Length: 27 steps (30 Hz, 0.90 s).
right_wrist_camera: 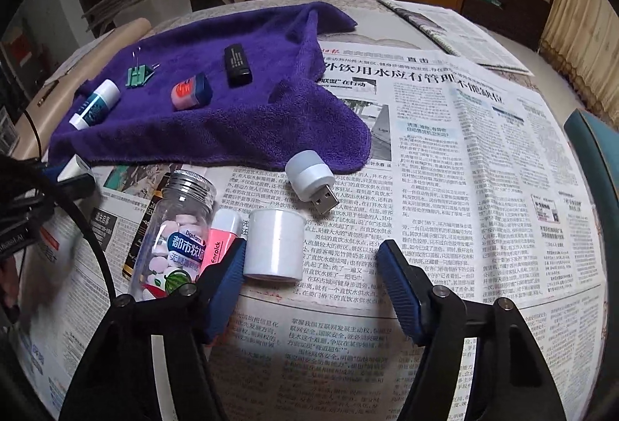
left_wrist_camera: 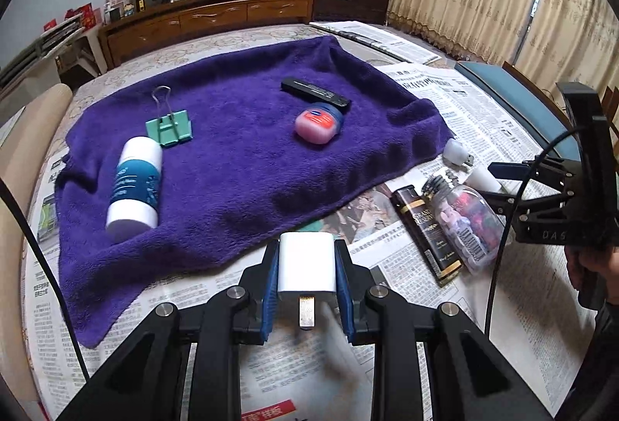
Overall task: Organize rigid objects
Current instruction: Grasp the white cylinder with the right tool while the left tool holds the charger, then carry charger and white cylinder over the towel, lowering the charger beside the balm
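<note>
My left gripper (left_wrist_camera: 307, 258) is shut on a white plug charger (left_wrist_camera: 307, 262), held just above the newspaper at the near edge of the purple towel (left_wrist_camera: 240, 165). On the towel lie a white-and-teal bottle (left_wrist_camera: 133, 185), a green binder clip (left_wrist_camera: 170, 129), a pink jar (left_wrist_camera: 318, 123) and a black bar (left_wrist_camera: 315, 93). My right gripper (right_wrist_camera: 311, 266) is open around a white cap (right_wrist_camera: 274, 245), its left finger touching it. Beside the cap lie a pink eraser (right_wrist_camera: 222, 239), a clear candy bottle (right_wrist_camera: 176, 239), a dark box (left_wrist_camera: 425, 227) and a USB light (right_wrist_camera: 313, 181).
Newspapers (right_wrist_camera: 483, 150) cover the table. A folded paper (right_wrist_camera: 452, 30) lies at the far edge. A teal chair (left_wrist_camera: 510, 88) stands at the right. A black cable (left_wrist_camera: 499, 227) hangs near the right gripper (left_wrist_camera: 514, 185), seen at the right of the left wrist view.
</note>
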### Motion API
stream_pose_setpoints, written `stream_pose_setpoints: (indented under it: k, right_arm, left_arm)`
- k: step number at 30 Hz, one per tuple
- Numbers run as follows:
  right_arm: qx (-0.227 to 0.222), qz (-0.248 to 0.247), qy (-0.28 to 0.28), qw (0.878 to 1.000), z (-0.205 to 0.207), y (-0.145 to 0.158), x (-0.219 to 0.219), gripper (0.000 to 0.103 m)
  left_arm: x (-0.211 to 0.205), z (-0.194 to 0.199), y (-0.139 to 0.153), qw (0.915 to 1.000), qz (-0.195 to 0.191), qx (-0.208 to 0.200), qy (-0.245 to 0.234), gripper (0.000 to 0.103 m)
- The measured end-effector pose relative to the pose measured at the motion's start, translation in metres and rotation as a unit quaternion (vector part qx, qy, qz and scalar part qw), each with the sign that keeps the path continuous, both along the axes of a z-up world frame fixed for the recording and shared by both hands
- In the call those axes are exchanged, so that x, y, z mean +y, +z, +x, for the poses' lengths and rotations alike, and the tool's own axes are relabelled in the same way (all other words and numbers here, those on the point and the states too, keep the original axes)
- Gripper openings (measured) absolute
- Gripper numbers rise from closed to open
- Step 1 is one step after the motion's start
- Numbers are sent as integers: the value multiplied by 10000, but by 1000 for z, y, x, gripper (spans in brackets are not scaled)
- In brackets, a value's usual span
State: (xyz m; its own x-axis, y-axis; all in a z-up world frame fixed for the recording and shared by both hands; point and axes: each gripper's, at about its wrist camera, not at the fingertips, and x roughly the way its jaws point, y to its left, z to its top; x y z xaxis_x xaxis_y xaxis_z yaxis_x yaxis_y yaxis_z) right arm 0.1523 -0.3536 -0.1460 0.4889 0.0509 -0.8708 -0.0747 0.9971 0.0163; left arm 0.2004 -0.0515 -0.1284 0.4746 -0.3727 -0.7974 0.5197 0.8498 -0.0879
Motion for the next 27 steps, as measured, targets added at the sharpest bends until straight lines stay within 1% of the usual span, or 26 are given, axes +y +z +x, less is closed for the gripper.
stream_pose_setpoints:
  k: [1,3,4,6,7,9,12,18,23,27]
  right_arm:
    - [-32,-45,24,10000,0,-1,2,68]
    - [-124,-81,60,9999,-1,-1,4,65]
    - [-162,-63,71,9998,-2,-1,5,59]
    - [-228,-46,117,9997,-4,1,8,45]
    - [-267,-34,133,9995,-5,2,10,30]
    - [-254,19,152,9996,-6,2,11,29]
    - [-248,237,129,9993,-7,5,7,29]
    - [-441,294,54,9986,-14,25,0,29]
    - [-628,362,63,9973,-17,42,5,29]
    - [-652,387,119,9971,-14,48,13,29]
  left_arm:
    - [0,0,0,10000,-4,8,10,25]
    - [1,1,1,10000,-6,-2,32,25]
    - [1,1,2,10000,-5,-10,41,25]
    - [2,1,2,10000,2,-16,53,25]
    - [2,2,2,10000,5,-19,60,25]
    - [3,2,3,10000,-2,-29,87,25]
    - [7,2,6,9999,-39,-75,131,25]
    - [15,4,22,9992,-215,-242,255,25]
    - [19,9,35,9980,-354,-333,405,25]
    - [21,16,44,9967,-448,-416,541,25]
